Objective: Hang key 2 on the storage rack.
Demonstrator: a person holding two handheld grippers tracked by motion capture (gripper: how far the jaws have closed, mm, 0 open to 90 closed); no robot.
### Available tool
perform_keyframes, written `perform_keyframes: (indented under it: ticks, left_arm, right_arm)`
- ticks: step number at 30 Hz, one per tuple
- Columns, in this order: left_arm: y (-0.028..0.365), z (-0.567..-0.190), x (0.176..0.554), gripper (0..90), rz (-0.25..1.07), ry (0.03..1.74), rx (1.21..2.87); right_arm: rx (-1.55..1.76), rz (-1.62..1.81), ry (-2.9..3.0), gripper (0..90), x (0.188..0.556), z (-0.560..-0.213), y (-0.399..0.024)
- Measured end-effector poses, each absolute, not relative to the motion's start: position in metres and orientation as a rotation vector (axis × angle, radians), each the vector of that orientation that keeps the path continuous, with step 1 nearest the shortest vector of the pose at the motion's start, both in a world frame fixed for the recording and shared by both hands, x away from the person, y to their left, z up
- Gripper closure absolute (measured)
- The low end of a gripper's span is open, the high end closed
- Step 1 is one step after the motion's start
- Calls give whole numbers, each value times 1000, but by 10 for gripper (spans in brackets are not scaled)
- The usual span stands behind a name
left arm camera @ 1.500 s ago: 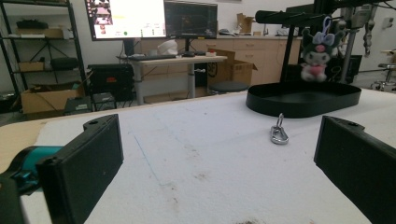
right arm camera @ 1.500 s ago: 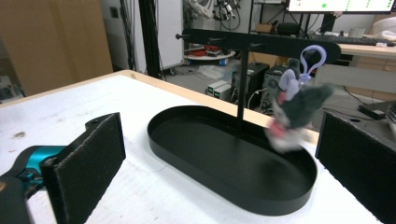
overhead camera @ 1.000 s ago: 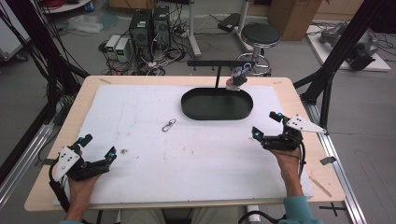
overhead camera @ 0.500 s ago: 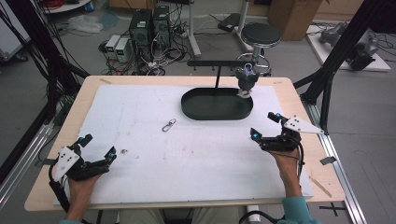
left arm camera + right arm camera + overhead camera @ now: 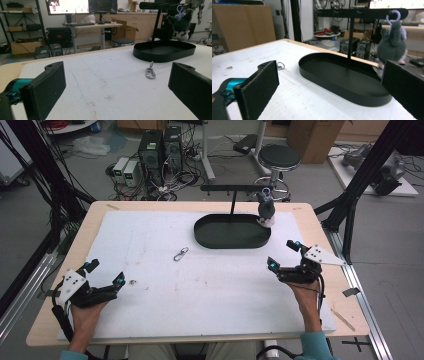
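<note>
The left hand-held gripper (image 5: pixel 103 273) is held low over the near left part of the white-covered bench (image 5: pixel 150 245), its jaws spread wide with nothing between them. Ahead of it and a little to its right, well apart from the jaws, a small silver metal carabiner clip (image 5: pixel 180 254) is seen lying flat on the bench. The right hand-held gripper (image 5: pixel 283 255) is held over the near right part of the bench, likewise wide open and empty. Just ahead of it and to its left, a black oval metal tray (image 5: pixel 210 240) is seen, from which a black T-shaped stand (image 5: pixel 235 187) rises; a grey plush toy keychain (image 5: pixel 265 208) is hung by a lilac loop from the bar's end, directly ahead of this gripper.
</note>
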State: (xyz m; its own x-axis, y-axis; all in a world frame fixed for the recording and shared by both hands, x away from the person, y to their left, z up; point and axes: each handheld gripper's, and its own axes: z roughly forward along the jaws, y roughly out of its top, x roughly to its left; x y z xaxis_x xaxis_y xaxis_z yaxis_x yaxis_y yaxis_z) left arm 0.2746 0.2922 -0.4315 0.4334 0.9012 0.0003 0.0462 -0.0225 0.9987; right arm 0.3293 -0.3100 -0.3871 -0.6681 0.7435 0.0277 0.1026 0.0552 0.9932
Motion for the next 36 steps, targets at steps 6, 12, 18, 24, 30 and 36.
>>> perform_keyframes:
  ticks: [6, 12, 18, 24, 30, 36]
  left_arm:
    - [286, -407, 292, 17, 815, 852, 1491]
    - [278, -392, 314, 17, 765, 814, 1584]
    - [268, -385, 332, 17, 696, 785, 1676]
    - [252, -375, 351, 17, 657, 734, 1762]
    - [237, -373, 368, 17, 600, 709, 1829]
    - [225, -370, 387, 17, 538, 700, 1903]
  right_arm:
    - [804, 1712, 1808, 7, 326, -385, -310]
    - [788, 1733, 1821, 7, 324, -385, -309]
    - [795, 1737, 1829, 7, 323, -385, -309]
    - [790, 1740, 1824, 7, 324, -386, -308]
    - [801, 1742, 1837, 7, 323, -387, -307]
    - [778, 1739, 1853, 7, 325, -388, -303]
